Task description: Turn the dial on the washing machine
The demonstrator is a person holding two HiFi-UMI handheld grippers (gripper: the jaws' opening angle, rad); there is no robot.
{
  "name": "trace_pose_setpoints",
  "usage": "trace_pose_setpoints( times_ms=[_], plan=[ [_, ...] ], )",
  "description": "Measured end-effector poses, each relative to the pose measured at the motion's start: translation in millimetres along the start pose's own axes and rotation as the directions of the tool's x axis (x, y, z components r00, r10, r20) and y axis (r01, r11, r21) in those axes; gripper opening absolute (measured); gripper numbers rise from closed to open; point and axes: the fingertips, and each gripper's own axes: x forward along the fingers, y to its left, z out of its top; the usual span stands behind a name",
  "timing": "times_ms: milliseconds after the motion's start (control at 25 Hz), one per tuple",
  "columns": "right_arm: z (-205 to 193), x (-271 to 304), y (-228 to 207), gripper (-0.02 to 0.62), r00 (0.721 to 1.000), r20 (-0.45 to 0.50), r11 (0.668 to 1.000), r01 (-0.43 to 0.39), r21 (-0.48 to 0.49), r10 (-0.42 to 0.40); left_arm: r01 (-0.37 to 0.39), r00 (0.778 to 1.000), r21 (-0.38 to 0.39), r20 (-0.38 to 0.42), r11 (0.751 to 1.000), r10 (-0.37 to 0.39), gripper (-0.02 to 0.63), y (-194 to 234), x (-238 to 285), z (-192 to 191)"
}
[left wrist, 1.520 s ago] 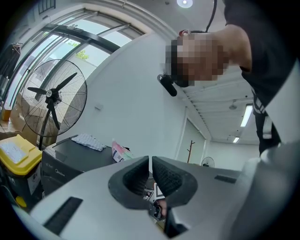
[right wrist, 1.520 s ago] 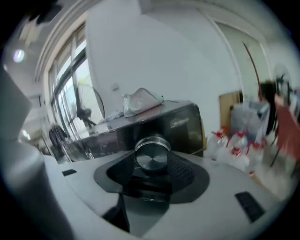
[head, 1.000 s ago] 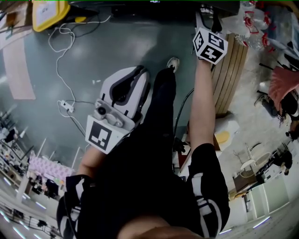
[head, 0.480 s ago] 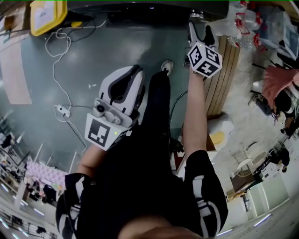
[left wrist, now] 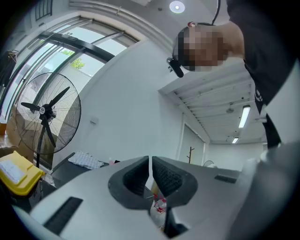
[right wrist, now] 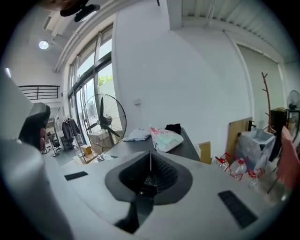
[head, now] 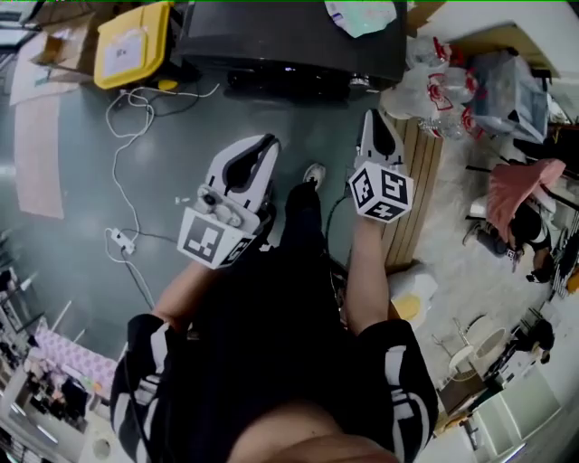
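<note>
The washing machine (head: 289,36) is the dark box at the top of the head view, with a pink and green bag (head: 362,14) on its lid. A small pale knob (head: 359,83) shows at its near right edge. My right gripper (head: 374,122) hangs just short of that edge, jaws shut together with nothing between them. In the right gripper view its gripper (right wrist: 150,158) points over the dark lid (right wrist: 187,147) and the bag (right wrist: 166,139). My left gripper (head: 261,146) is held lower left over the floor, shut and empty; seen from its own camera, the gripper (left wrist: 150,164) points up into the room.
A yellow bin (head: 134,41) stands left of the machine. A white cable and power strip (head: 118,240) lie on the grey floor. A wooden slatted board (head: 412,181) and plastic bottles (head: 434,86) sit at the right. A standing fan (right wrist: 105,117) is beyond the machine.
The right gripper has drawn back from the machine's front toward the person, and its jaws, apart before, are now together. The head view has tipped up, showing more of the machine. The left gripper stayed shut.
</note>
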Motion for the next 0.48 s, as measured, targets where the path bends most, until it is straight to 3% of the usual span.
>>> trace_pose_setpoints(
  times_ms=[320,480],
  plan=[
    [98.1,-92.9,58.0,0.031,0.99,0.113,0.996,-0.086,-0.027,0.088,-0.043,0.998,0.052,0.05,0.998,0.04,0.041,-32.9,-31.2,70.7],
    [114.7,-119.5,66.3,0.031,0.982,0.159,0.995,-0.098,-0.028,0.101,-0.072,0.996,0.055,0.063,0.996,0.069,0.041,-34.4,-35.7,79.0]
  ],
)
